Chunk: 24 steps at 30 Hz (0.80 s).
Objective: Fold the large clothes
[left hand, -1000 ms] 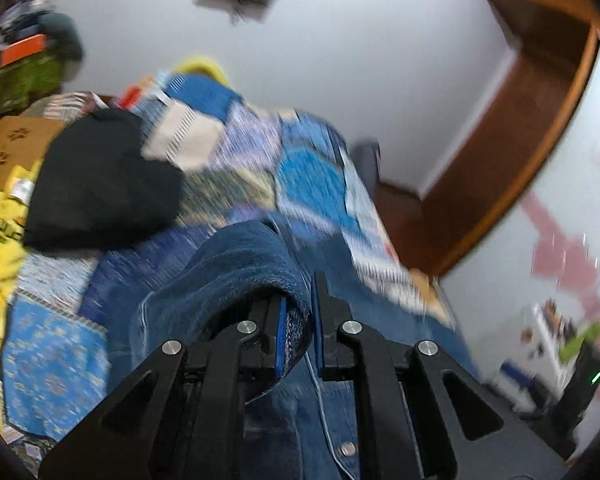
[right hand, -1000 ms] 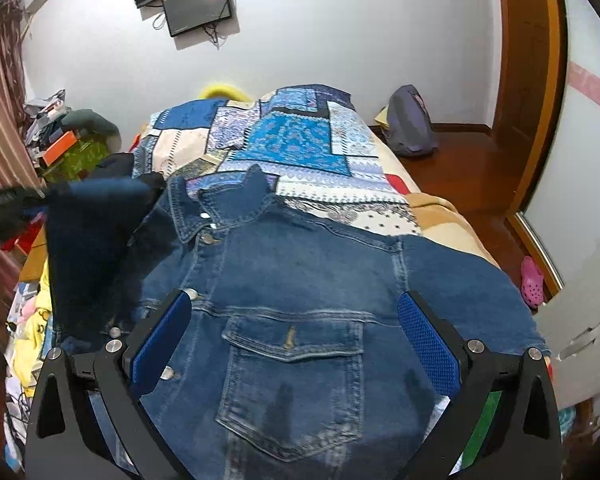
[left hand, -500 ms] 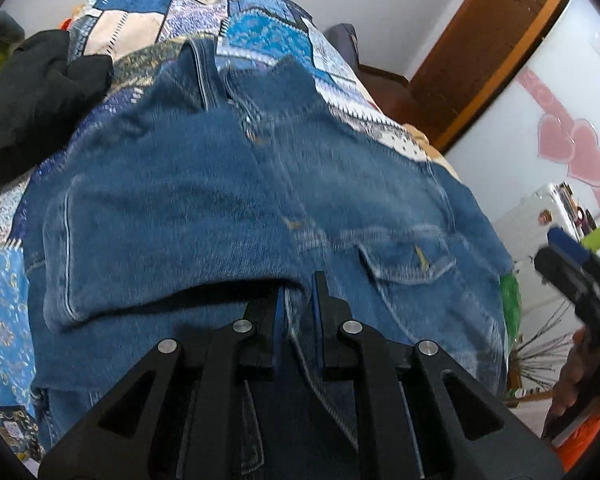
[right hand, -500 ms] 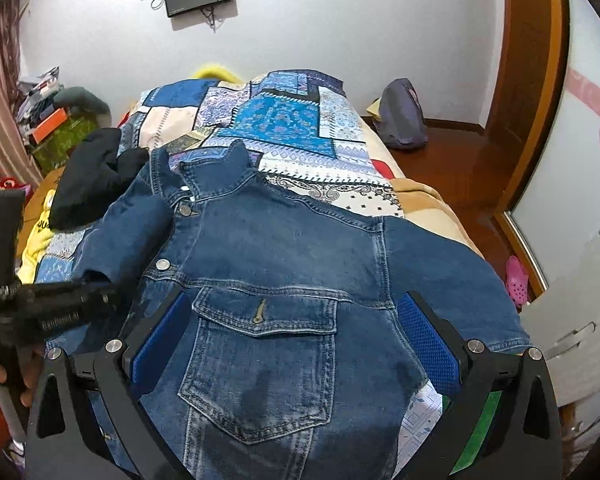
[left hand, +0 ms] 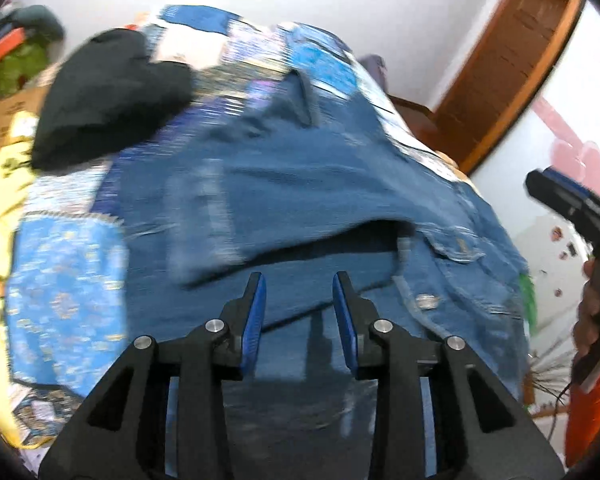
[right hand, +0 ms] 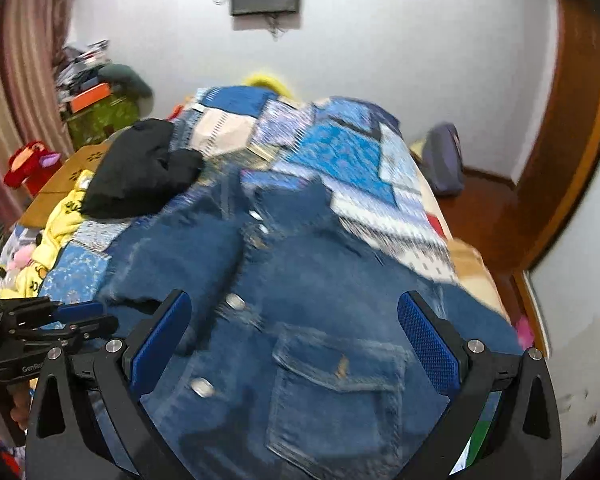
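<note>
Parting as you held it, your left gripper [left hand: 299, 280] had its jaws opening with nothing pinched between the blue pads [left hand: 256, 312]; only flat denim showed in the gap beneath. Your right gripper [right hand: 294, 308] stood spread wide and empty, its pads [right hand: 428, 344] hanging over the denim jacket [right hand: 320, 320] without touching cloth. The jacket lay front-up on the patchwork bedspread [right hand: 340, 148], collar toward the far wall, buttons down the placket, chest pocket [right hand: 332, 392] between your right jaws. In the left view a sleeve [left hand: 284, 196] lay folded across the jacket's front, its edge just ahead of your left fingertips; motion blur hid the finer creases. A black garment [left hand: 108, 92] sat on the bedspread beside the collar, apart from the jacket. Yellow fabric [right hand: 60, 220] lay at the bed's left edge.
</note>
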Tool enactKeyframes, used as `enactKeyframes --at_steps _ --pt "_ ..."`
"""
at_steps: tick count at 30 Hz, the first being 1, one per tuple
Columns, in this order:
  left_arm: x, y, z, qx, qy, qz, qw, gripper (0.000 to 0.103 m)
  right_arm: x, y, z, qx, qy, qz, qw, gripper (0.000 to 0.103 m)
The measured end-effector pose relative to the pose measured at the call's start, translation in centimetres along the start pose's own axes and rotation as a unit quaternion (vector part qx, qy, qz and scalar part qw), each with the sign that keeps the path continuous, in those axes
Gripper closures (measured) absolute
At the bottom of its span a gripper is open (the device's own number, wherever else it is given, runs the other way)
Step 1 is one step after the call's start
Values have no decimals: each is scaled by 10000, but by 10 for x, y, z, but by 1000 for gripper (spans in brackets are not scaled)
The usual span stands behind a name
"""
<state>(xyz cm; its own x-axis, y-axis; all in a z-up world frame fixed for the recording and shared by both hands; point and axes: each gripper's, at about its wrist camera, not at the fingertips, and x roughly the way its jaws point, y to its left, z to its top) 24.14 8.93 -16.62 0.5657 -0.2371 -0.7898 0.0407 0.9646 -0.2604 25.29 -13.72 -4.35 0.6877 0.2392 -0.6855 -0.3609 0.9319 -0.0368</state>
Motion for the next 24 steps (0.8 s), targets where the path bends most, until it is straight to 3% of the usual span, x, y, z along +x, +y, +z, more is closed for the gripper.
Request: enactKeyframes --at_steps 4,8,16,21,24 --pt "-15 39 -3 -303 -187 423 9985 69 6 40 12 -596 -98 160 9980 1" --pt "-26 72 -9 -605 -294 653 9956 69 27 83 9 -1309 124 188 9911 1" --pt "-31 114 -34 -994 -234 870 9910 69 85 155 -21 -2562 841 178 9628 2" --pt "-31 128 -46 -1146 -189 880 9893 69 117 174 -30 -3133 1247 -43 9414 3" --pt "-30 134 -50 -1259 -177 851 9882 69 124 179 -29 -3289 1347 23 9347 3"
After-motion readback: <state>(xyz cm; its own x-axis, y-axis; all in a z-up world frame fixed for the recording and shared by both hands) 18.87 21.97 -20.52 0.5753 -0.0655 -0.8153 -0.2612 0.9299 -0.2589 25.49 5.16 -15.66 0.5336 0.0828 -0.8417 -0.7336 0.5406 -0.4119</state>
